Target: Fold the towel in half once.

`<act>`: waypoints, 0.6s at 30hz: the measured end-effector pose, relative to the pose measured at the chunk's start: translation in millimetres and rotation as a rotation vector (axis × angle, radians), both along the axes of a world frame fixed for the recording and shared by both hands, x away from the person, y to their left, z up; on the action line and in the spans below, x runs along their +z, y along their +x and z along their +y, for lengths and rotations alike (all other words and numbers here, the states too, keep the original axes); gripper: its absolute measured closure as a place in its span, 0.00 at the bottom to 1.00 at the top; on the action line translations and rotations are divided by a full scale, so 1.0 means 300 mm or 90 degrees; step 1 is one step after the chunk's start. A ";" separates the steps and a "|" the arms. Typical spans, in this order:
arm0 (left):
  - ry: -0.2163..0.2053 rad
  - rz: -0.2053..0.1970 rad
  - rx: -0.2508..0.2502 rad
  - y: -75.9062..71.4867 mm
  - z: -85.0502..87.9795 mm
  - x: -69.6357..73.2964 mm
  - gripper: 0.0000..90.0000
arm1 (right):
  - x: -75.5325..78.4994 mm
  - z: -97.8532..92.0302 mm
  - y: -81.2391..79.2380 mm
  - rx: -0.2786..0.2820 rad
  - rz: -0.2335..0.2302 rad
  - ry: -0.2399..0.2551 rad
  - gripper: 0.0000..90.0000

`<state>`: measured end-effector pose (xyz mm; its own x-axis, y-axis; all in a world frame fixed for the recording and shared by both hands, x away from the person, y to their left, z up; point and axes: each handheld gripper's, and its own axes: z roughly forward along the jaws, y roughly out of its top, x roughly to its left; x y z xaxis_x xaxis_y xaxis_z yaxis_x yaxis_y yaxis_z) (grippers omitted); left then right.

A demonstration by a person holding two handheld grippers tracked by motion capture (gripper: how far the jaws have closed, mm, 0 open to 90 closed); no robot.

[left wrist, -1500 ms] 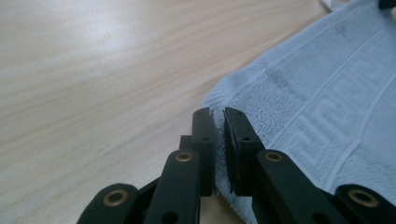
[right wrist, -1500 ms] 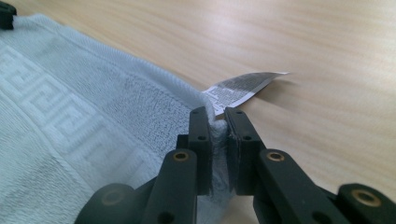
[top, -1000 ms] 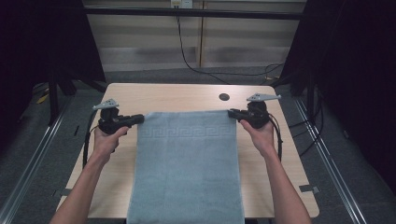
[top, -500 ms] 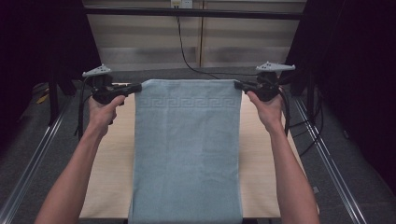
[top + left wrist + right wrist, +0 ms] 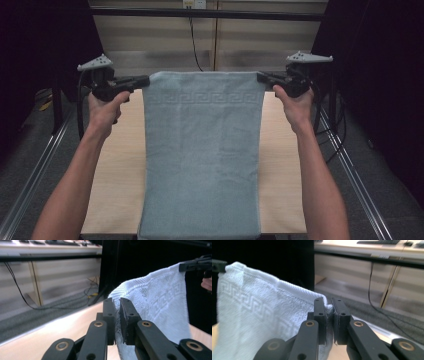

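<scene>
A pale blue-grey towel [image 5: 200,160] with a key-pattern band near its top hangs spread flat above the wooden table [image 5: 117,175]. My left gripper [image 5: 145,80] is shut on its top left corner, and my right gripper [image 5: 260,77] is shut on its top right corner. Both are held high, level with each other, keeping the top edge taut. The lower end of the towel reaches past the table's near edge. In the left gripper view the towel [image 5: 160,302] is pinched between the jaws [image 5: 117,302]. In the right gripper view the towel [image 5: 262,310] is pinched the same way [image 5: 329,303].
Behind the table stands a pale panelled wall [image 5: 150,35] with a black cable [image 5: 192,45] hanging down it. Metal rails [image 5: 40,170] run along the floor at both sides. Dark curtains flank the space.
Both grippers rose and moved away from me, lifting the towel's top edge off the table until the cloth hangs stretched between them.
</scene>
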<state>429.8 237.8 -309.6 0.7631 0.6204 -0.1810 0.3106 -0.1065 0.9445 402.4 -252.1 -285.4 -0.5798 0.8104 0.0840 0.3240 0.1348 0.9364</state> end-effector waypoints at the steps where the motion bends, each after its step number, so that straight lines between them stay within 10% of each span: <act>1: 0.005 0.002 0.000 -0.012 0.001 -0.020 0.93 | -0.017 0.001 -0.016 0.006 0.004 0.000 0.93; 12: -0.031 0.040 -0.046 -0.194 0.034 -0.176 0.93 | -0.171 0.015 -0.213 0.052 0.051 0.015 0.93; 18: -0.009 0.047 -0.046 -0.285 0.058 -0.230 0.93 | -0.233 0.001 -0.337 0.079 0.072 0.001 0.93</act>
